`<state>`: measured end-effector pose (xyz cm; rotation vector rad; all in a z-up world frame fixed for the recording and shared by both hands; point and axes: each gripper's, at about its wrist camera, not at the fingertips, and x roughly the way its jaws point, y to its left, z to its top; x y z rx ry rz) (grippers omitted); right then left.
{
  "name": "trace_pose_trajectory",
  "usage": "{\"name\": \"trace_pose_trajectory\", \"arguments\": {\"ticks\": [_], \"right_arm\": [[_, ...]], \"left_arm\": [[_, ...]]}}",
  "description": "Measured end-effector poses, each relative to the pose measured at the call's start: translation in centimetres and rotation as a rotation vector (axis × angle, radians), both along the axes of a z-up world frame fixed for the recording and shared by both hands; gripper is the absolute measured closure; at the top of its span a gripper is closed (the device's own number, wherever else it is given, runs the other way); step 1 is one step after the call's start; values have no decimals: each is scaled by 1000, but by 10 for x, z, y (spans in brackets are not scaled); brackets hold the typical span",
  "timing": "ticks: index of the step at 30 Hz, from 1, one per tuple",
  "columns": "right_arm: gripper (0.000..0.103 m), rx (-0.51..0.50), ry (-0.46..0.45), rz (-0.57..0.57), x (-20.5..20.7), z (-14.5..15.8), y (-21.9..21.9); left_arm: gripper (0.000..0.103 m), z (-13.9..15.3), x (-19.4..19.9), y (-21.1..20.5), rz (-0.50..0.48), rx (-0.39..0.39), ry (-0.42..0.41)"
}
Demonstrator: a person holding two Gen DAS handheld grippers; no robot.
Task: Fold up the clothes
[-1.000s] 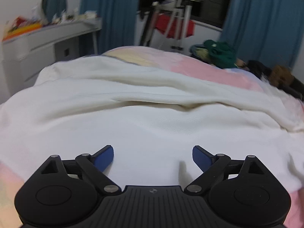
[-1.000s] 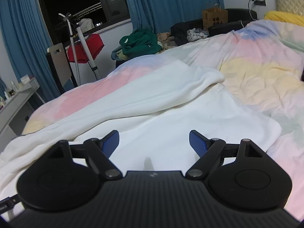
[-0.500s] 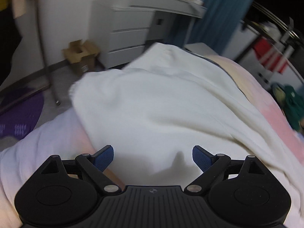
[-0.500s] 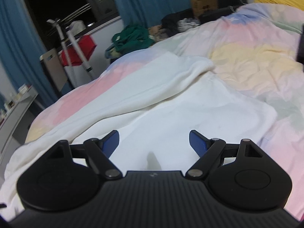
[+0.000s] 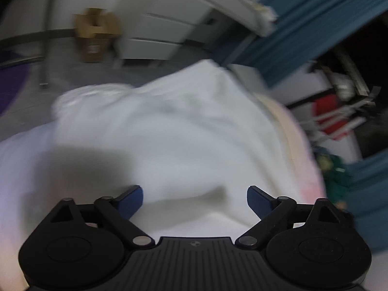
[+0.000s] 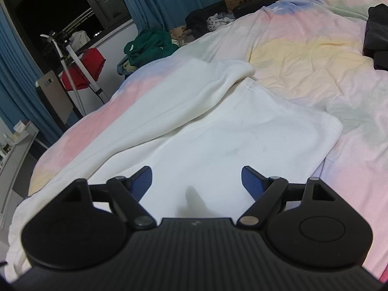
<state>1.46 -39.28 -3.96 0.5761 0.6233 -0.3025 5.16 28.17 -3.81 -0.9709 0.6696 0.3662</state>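
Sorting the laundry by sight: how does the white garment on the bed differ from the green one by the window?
The white garment lies spread flat across the bed, under the open right gripper; the green garment sits bunched in a heap beyond the bed's edge. The white one looks much larger. Neither is folded.

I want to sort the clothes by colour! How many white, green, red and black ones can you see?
White: 1, the white garment on the bed
Green: 1, the green clothes heap
Red: 1, the red cloth
Black: 1, the black garment
Total: 4
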Motion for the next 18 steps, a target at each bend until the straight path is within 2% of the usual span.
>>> {"name": "trace_pose_trajectory", "arguments": {"ticks": [5, 10, 13, 18], "right_arm": [[21, -7, 9, 0, 3, -1, 2], [21, -28, 31, 0, 6, -3, 7], [21, -36, 40, 6, 9, -5, 10], [21, -7, 32, -12, 8, -5, 4]], "left_arm": [[10, -1, -5, 0, -67, -103, -143], [10, -30, -10, 11, -17, -276, -128], [10, -40, 3, 19, -38, -286, -131], [10, -38, 13, 16, -109, -315, -220]]}}
